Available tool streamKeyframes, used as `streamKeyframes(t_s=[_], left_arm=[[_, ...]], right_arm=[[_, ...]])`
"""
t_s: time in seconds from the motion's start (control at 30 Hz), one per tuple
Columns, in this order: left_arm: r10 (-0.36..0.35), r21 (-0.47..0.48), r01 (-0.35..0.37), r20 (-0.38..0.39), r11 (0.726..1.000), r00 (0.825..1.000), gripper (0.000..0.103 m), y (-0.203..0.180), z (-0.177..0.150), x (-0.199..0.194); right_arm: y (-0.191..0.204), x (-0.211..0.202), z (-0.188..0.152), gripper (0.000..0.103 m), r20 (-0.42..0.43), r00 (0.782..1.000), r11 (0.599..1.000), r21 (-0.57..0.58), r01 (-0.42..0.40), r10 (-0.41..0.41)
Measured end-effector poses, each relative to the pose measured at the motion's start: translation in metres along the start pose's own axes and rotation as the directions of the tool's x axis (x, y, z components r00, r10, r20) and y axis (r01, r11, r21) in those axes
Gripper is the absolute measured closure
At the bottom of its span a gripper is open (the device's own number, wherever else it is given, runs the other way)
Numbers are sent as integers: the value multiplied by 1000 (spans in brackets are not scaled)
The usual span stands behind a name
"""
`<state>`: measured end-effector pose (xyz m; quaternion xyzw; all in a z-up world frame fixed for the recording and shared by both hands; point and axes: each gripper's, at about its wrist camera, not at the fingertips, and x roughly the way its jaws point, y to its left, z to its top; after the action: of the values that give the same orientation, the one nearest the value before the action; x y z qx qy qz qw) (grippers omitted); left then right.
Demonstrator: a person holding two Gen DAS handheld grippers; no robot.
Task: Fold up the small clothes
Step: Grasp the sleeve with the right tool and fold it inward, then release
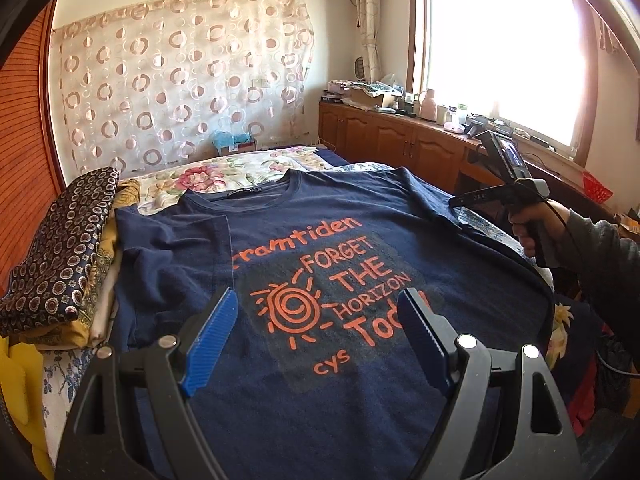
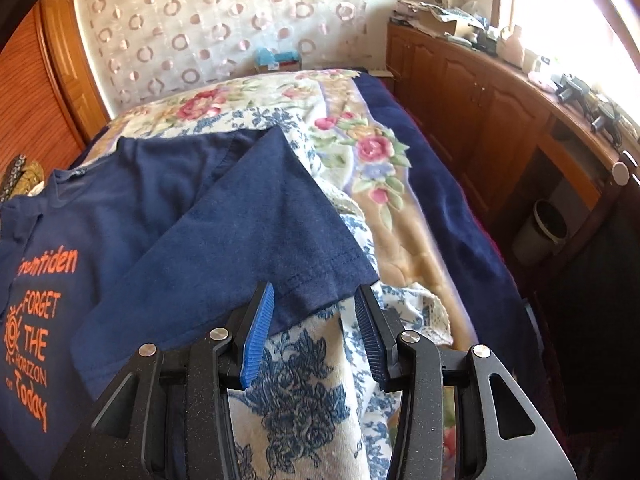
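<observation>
We hold our left gripper (image 1: 316, 316) above the navy T-shirt (image 1: 320, 248), which lies face up on the floral bedspread (image 2: 360, 152); its 2 blue pads (image 1: 212, 336) stand wide apart with nothing between them. At 2 o'clock in that view our right hand (image 1: 536, 228) carries the other tool. Our right gripper (image 2: 314, 328) sits at the sleeve hem (image 2: 320, 280) (the sleeve points toward 1 o'clock), its pads partly apart and not pressing the cloth. Folded clothes (image 1: 60, 248) are stacked at 9 o'clock.
</observation>
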<state>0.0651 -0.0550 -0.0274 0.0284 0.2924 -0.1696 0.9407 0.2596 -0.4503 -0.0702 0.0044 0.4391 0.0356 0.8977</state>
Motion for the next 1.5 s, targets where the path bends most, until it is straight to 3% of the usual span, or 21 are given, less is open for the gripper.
streamKeyframes(t_s=[0.1, 0.2, 0.43, 0.6, 0.63, 0.67, 0.7, 0.77, 0.97, 1.17, 1.23, 1.27, 1.37, 1.5], left_arm=[[2, -5, -2, 0, 1000, 1000, 20, 1, -1, -1], [15, -8, -15, 5, 1000, 1000, 20, 3, -1, -4], [27, -35, -26, 6, 999, 1000, 20, 12, -2, -6], [26, -48, -26, 3, 999, 1000, 20, 16, -4, -6], [24, -49, -23, 4, 999, 1000, 20, 17, -5, -7], [23, -49, -22, 4, 999, 1000, 20, 17, -5, -7], [22, -49, -22, 2, 999, 1000, 20, 17, -6, -7], [21, -49, -21, -1, 999, 1000, 20, 17, -7, -7], [14, -48, -15, -9, 999, 1000, 20, 15, -6, -4], [12, -37, -13, -17, 999, 1000, 20, 12, -6, -2], [14, -36, -14, -17, 999, 1000, 20, 11, -6, -2], [14, -36, -15, -16, 999, 1000, 20, 12, -6, -2], [15, -39, -16, -12, 999, 1000, 20, 12, -7, -2], [17, -47, -17, -13, 999, 1000, 20, 14, -8, -2]], right_arm=[[5, -3, 0, 91, 38, 999, 999, -35, 11, -10], [14, -10, -1, 101, 88, 996, 996, -92, 14, -6], [49, -45, 15, 102, 208, 977, 983, -180, -17, 55], [64, -55, 29, 102, 218, 973, 980, -198, -35, 78], [60, -52, 30, 102, 210, 976, 983, -182, -16, 55], [55, -46, 30, 93, 199, 980, 987, -161, 9, 24], [47, -39, 29, 78, 180, 984, 991, -134, 25, 0], [30, -24, 24, 62, 142, 990, 996, -79, 32, -20], [-13, 2, 10, 55, 25, 1000, 998, 58, -1, -1], [-26, 9, 4, 55, -16, 998, 989, 134, -65, 68], [-30, 10, 4, 63, -13, 993, 980, 162, -113, 116], [-31, 9, 5, 80, -6, 988, 974, 170, -149, 153], [-20, -1, 11, 99, 29, 996, 990, 104, -91, 88], [2, -25, 20, 101, 119, 990, 997, 14, -76, 73]])
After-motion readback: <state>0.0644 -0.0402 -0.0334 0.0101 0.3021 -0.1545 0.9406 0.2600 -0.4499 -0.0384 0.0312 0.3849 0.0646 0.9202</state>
